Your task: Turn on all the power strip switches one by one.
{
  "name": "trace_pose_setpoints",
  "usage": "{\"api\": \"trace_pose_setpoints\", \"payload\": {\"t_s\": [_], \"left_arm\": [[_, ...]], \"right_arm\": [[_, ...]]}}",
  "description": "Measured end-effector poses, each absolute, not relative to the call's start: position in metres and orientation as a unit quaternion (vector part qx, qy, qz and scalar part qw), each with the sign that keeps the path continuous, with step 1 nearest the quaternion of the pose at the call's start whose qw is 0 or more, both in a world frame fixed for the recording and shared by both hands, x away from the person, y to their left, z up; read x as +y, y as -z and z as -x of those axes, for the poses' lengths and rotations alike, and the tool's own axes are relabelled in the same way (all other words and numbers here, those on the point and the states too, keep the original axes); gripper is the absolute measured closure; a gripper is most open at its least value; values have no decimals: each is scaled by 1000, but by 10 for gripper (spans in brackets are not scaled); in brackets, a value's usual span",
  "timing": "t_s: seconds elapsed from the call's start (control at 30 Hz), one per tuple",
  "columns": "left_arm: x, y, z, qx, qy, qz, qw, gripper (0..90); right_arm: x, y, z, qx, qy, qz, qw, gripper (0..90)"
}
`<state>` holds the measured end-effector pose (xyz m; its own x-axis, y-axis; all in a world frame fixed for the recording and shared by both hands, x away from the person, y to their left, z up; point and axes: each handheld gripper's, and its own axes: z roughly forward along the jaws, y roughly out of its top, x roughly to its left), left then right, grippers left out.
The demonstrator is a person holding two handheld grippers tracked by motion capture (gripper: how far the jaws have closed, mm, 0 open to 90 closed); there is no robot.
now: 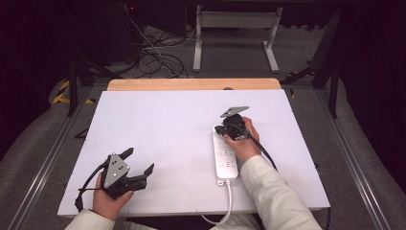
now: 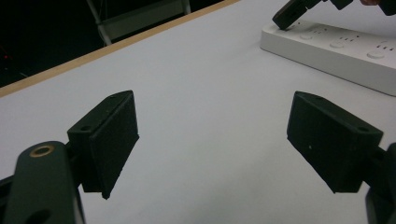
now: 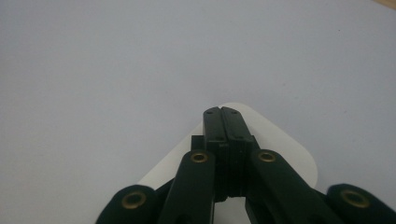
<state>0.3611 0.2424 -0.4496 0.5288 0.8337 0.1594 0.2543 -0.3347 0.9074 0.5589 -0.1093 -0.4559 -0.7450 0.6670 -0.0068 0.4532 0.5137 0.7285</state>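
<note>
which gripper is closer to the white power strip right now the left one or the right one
Right. The right gripper, jaws shut, is down at the far end of the power strip. The left gripper is open, held well off to the strip's left near the table's front edge.

The power strip's (image 1: 225, 158) cord (image 1: 221, 211) runs off the bottom edge.

Even overhead light brightens the white table (image 1: 158, 124); the room behind stays dark, shadows are soft, and close jaws look blurry.
</note>
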Motion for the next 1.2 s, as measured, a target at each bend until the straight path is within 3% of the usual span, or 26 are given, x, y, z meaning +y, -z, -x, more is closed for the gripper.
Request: {"api": "trace_pose_setpoints", "payload": {"t_s": [0.83,1.03,1.2], "left_arm": [[242,449,-361,362,-324,-750,449,169],[244,449,-361,365,-323,-750,448,169],[243,449,-361,365,-323,-749,449,169]], "right_arm": [[-104,456,-556,862,-350,-333,154,900],[-107,427,-543,842,-401,-326,154,900],[-108,423,-535,848,-398,-316,152,900]]}}
